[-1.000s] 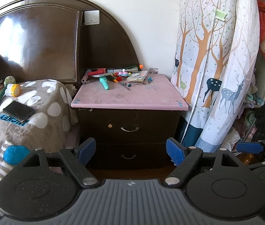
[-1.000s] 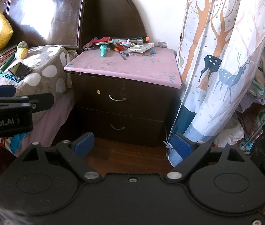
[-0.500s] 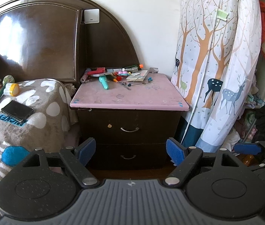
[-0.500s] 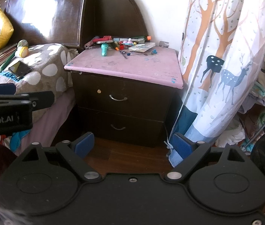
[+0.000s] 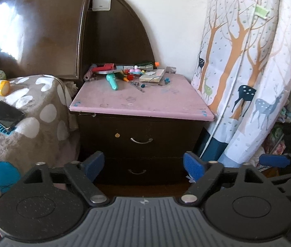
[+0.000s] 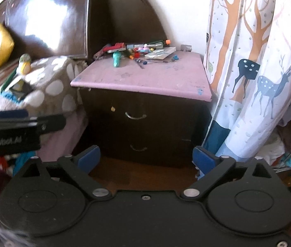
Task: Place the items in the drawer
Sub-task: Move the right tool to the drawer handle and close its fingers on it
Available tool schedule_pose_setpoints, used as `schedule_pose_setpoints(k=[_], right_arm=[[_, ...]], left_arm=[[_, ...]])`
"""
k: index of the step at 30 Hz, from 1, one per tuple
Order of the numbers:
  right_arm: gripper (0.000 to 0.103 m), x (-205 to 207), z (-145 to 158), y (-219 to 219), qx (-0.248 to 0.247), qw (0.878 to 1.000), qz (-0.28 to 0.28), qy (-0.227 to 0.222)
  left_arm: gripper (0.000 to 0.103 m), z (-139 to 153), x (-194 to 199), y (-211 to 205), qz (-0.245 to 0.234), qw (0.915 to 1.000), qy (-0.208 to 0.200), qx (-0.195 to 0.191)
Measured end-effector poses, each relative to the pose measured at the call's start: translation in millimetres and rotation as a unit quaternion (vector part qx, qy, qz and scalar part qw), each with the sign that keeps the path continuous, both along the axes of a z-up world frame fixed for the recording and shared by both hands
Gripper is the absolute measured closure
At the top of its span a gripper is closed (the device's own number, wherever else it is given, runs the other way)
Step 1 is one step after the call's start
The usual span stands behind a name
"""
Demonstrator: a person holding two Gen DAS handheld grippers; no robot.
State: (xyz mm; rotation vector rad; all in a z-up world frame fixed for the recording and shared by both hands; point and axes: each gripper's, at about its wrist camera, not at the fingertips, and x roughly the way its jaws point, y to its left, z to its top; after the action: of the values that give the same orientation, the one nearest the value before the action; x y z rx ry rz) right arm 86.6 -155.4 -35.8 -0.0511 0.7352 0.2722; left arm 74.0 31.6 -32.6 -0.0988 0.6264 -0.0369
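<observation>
A dark nightstand with a pink top (image 5: 145, 103) (image 6: 145, 80) stands ahead. Its upper drawer (image 5: 141, 141) (image 6: 135, 116) and lower drawer (image 5: 137, 171) (image 6: 138, 148) are both shut. Small items lie at the back of the top: a teal toy (image 5: 112, 81) (image 6: 116, 60), a red tool (image 5: 104, 68), a flat box (image 5: 152, 75) (image 6: 160, 53). My left gripper (image 5: 143, 164) is open and empty, well short of the nightstand. My right gripper (image 6: 146, 159) is open and empty, also short of it.
A bed with a spotted brown blanket (image 5: 32, 107) lies left, with a phone (image 5: 5, 116) on it. A deer-print curtain (image 5: 248, 82) (image 6: 258, 72) hangs right of the nightstand. Piled clothes (image 5: 289, 127) lie at far right. The dark headboard (image 5: 42, 30) is behind.
Both grippers have moved closer to the nightstand, which now looks larger. The right wrist view is blurred from motion. Both stay open and empty.
</observation>
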Motion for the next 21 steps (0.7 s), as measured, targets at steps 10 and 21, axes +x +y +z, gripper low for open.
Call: schedule_pose_setpoints(k=[10, 21], right_arm=[[0.001, 46.5, -21.2, 8.5, -0.039, 0.998, 0.039, -0.009], [0.001, 100.5, -37.2, 15.9, -0.035, 0.998, 0.044, 0.007]], left_arm=[[0.004, -17.0, 48.1, 18.1, 0.007, 0.9999, -0.010, -0.006], [0.004, -41.0, 92.6, 41.3, 0.012, 0.9980, -0.021, -0.058]])
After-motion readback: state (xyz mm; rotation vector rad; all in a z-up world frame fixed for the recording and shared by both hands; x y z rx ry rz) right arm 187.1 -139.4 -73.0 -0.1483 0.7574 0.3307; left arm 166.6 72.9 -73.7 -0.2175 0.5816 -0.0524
